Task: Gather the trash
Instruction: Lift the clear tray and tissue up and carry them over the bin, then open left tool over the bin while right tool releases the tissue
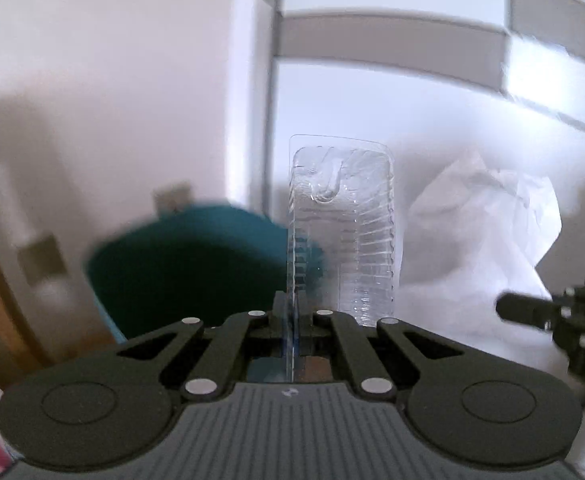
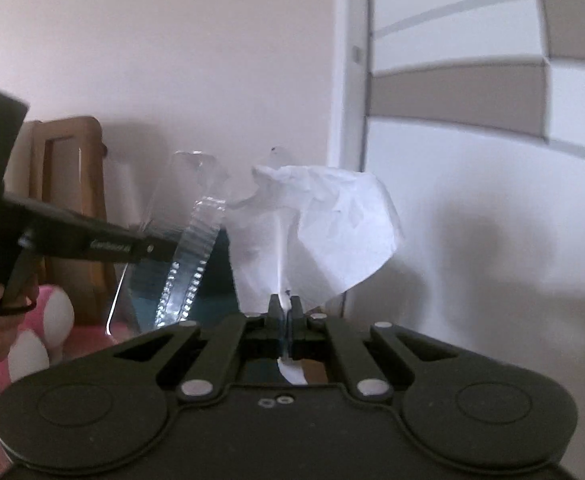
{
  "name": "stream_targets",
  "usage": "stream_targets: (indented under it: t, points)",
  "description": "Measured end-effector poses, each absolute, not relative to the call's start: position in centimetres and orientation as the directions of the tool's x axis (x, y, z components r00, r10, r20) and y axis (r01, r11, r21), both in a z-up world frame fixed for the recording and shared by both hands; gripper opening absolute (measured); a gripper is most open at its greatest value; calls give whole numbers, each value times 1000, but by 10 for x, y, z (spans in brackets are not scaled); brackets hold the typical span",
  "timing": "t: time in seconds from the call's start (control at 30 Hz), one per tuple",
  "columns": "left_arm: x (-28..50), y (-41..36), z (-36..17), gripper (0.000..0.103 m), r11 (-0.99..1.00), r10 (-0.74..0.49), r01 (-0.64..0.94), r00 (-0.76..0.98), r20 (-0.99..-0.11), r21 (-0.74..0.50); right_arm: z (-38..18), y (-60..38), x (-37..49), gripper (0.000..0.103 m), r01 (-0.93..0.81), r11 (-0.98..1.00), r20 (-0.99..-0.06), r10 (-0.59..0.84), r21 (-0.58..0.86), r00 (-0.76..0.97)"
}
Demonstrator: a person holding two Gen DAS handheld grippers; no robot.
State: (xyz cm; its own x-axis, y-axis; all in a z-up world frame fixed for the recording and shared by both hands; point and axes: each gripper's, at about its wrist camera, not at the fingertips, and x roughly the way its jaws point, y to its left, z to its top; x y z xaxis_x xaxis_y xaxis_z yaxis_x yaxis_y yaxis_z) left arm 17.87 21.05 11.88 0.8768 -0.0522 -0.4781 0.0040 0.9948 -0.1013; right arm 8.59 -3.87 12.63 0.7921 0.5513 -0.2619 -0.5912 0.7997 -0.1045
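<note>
1. Left tool (image 1: 291,305) is clamped down tight on the bottom edge of a clear plastic blister pack (image 1: 342,228), jaws pretty much closed with just the thin plastic flange between them. The pack sticks straight up from the tips, ribbed on the sides with a little hang-slot bump near the top

2. Right tool (image 2: 283,305) is pinched closed on a crumpled white tissue (image 2: 324,232). It fans out above the tips like a floppy mushroom, and a little tail of it pokes out behind the jaws too

3. So both bits of trash are up in the air, held in front of a pale wall (image 2: 172,52). Neither one is resting on anything

4. From the right wrist view the left tool comes in from the left side, with the blister pack tilted and just beside the tissue. Can't tell if they actually touch

5. There's a teal bin (image 1: 188,268) low down behind the blister pack, blurry in the left view. Through the clear plastic you can see teal in the right view as well

6. Background stuff: a wooden chair back (image 2: 72,184) against the wall, something pink and white (image 2: 44,320) down at the lower left, and a grey and white panelled door (image 2: 472,92) off to the right
</note>
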Motion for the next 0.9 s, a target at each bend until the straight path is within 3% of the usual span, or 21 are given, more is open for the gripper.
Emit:
stream_targets:
  t: [0.27, 0.67, 0.9]
  points:
    - [230, 248, 143, 2, 988, 105, -148, 872, -478, -54, 142, 25, 118, 0, -562, 802, -280, 503, -201, 818]
    - [266, 257, 104, 3, 982, 155, -186, 771, -618, 14, 112, 85, 179, 0, -575, 787, -432, 448, -226, 783]
    - [289, 251, 87, 3, 986, 154, -151, 714, -683, 64, 99, 96, 199, 6, -586, 778, -487, 430, -226, 760]
